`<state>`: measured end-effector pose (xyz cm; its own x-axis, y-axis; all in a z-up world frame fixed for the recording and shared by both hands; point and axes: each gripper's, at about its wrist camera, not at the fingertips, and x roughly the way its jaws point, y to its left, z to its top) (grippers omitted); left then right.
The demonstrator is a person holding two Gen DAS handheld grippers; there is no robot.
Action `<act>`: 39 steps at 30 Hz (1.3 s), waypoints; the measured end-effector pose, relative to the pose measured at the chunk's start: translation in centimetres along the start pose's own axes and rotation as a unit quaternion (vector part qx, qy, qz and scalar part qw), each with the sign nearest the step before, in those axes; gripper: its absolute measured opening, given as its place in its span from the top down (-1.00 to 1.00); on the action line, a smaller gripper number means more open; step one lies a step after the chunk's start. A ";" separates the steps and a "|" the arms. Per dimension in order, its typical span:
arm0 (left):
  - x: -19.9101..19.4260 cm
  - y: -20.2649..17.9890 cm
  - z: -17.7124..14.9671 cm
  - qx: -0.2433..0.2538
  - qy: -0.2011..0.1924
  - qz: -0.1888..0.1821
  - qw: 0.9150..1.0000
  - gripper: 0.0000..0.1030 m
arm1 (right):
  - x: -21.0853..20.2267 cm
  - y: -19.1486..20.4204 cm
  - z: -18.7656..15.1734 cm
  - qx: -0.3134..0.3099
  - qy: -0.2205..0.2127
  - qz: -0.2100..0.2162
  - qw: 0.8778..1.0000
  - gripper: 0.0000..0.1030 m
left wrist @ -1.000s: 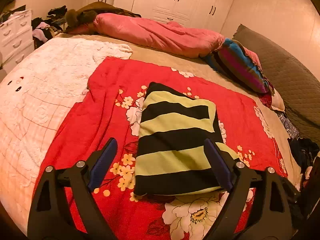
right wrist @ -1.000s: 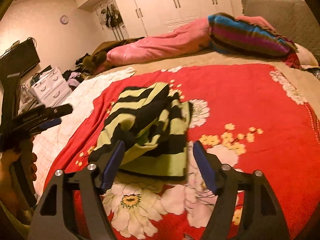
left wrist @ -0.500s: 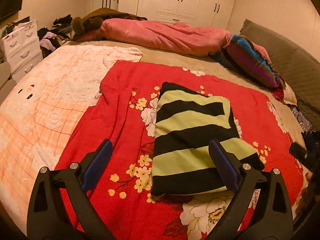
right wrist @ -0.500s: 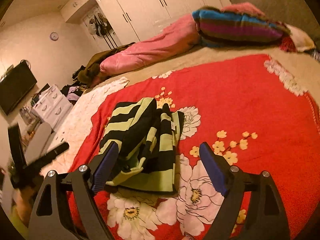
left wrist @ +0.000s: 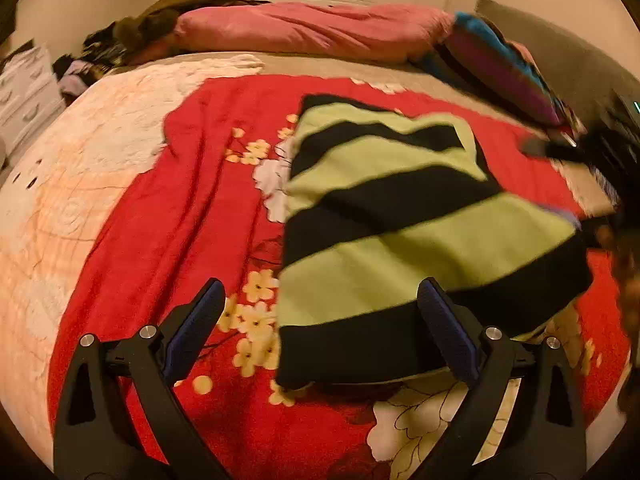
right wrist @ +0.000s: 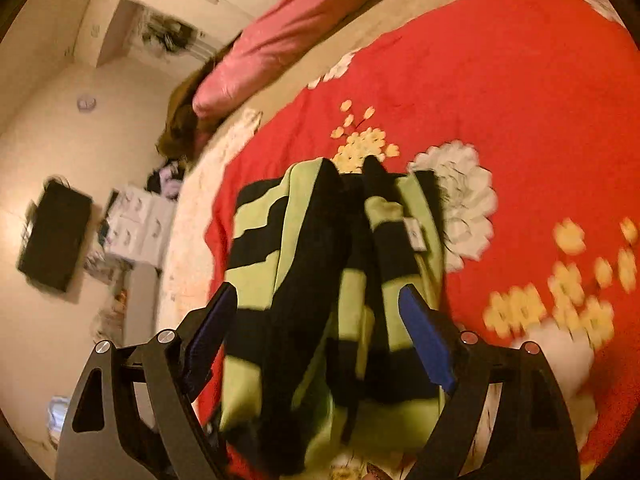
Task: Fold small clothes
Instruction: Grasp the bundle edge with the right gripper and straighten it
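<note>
A folded green and black striped garment (left wrist: 404, 232) lies on a red floral blanket (left wrist: 192, 216) on the bed. My left gripper (left wrist: 320, 324) is open, just short of the garment's near left corner; its right finger (left wrist: 448, 332) lies over the near black band. In the right wrist view the same garment (right wrist: 332, 280) shows its layered open side with a white label (right wrist: 416, 234). My right gripper (right wrist: 316, 332) is open, tilted, with the garment's edge between its blue pads, not clamped. The right gripper also shows blurred at the left wrist view's right edge (left wrist: 560, 148).
A white quilt (left wrist: 80, 168) covers the bed's left part. A pink duvet (left wrist: 312, 28) and a striped pillow (left wrist: 504, 64) lie at the far end. A white drawer unit (right wrist: 136, 224) and a dark screen (right wrist: 52, 236) stand beside the bed.
Both grippers have moved closer to the garment. The right gripper has tilted and dropped so the garment's open side sits between its fingers. The garment's right edge looks lifted.
</note>
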<state>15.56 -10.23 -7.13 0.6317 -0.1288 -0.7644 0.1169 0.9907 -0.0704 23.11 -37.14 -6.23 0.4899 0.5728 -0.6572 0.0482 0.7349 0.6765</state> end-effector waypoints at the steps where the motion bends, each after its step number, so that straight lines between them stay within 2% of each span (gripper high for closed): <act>1: 0.2 -0.3 -0.1 0.007 0.001 -0.001 1.000 -0.75 | 0.8 0.3 0.4 -0.005 0.005 -0.005 1.000 -0.59; 3: 0.6 -0.6 -0.3 0.015 0.003 -0.006 1.000 -0.75 | 2.5 0.7 1.1 -0.019 0.031 -0.008 0.999 -0.58; 5: 0.8 -0.7 -0.4 0.014 0.006 -0.009 1.000 -0.75 | 4.2 0.7 1.1 -0.032 0.058 -0.035 0.997 -0.53; 7: 1.0 -0.7 -0.4 0.011 0.008 -0.012 1.000 -0.75 | 5.6 0.7 0.8 -0.047 0.075 -0.047 0.995 -0.21; 8: 1.1 -0.7 -0.4 0.011 0.008 -0.013 1.000 -0.75 | 5.8 0.9 0.5 -0.057 0.076 -0.046 0.994 0.12; 9: 1.2 -0.7 -0.3 0.011 0.008 -0.013 1.000 -0.75 | 5.8 1.3 0.3 -0.070 0.074 -0.042 0.994 0.33; 10: 1.2 -0.7 -0.4 0.012 0.008 -0.014 1.000 -0.75 | 5.4 2.1 0.0 -0.095 0.063 -0.050 0.992 0.40; 11: 1.3 -0.7 -0.4 0.011 0.008 -0.015 1.000 -0.75 | 5.0 2.8 -0.3 -0.117 0.053 -0.053 0.990 0.59; 12: 1.2 -0.7 -0.4 0.009 0.006 -0.016 1.000 -0.75 | 4.5 3.5 -0.5 -0.137 0.044 -0.054 0.988 0.67; 14: 0.3 -0.7 -0.2 0.002 -0.013 -0.031 0.999 -0.75 | 3.1 5.4 -1.1 -0.186 0.027 -0.056 0.981 0.71; 19: -1.5 -1.1 0.8 -0.005 -0.044 -0.058 0.997 -0.75 | -0.6 6.7 -1.2 -0.231 -0.022 -0.054 0.971 0.74; 22: -0.8 -1.9 0.9 0.001 -0.029 -0.058 0.998 -0.76 | -0.2 5.6 -0.8 -0.242 -0.022 -0.087 0.966 0.74; 25: 0.6 -2.7 0.3 0.019 -0.003 -0.056 0.998 -0.76 | 1.1 2.6 -0.8 -0.213 -0.006 -0.115 0.970 0.74; 28: 1.7 -3.2 -0.3 0.027 0.017 -0.059 0.998 -0.76 | 1.9 0.4 -0.8 -0.185 -0.002 -0.122 0.975 0.73; 31: 2.1 -3.4 -0.6 0.036 0.023 -0.059 0.997 -0.76 | 2.1 -0.3 -1.1 -0.179 -0.006 -0.137 0.974 0.54; 32: 2.2 -3.4 -0.6 0.037 0.024 -0.058 0.997 -0.76 | 2.0 -0.3 -1.2 -0.181 -0.009 -0.144 0.973 0.35; 33: 2.2 -3.4 -0.7 0.036 0.024 -0.057 0.997 -0.76 | 1.7 -0.2 -1.2 -0.182 -0.013 -0.148 0.972 0.28; 36: 1.7 -3.0 -0.9 0.032 0.020 -0.056 0.998 -0.76 | -0.3 0.0 -1.2 -0.176 -0.037 -0.146 0.973 0.19; 39: 0.5 -2.9 -0.9 0.029 0.003 -0.055 0.998 -0.76 | -3.0 0.5 -2.1 -0.183 -0.063 -0.124 0.973 0.10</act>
<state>14.82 -13.10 -7.88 0.6080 -0.2370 -0.7578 0.2304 0.9660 -0.1173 19.79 -37.69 -4.59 0.6070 0.3291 -0.7233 -0.1231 0.9382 0.3236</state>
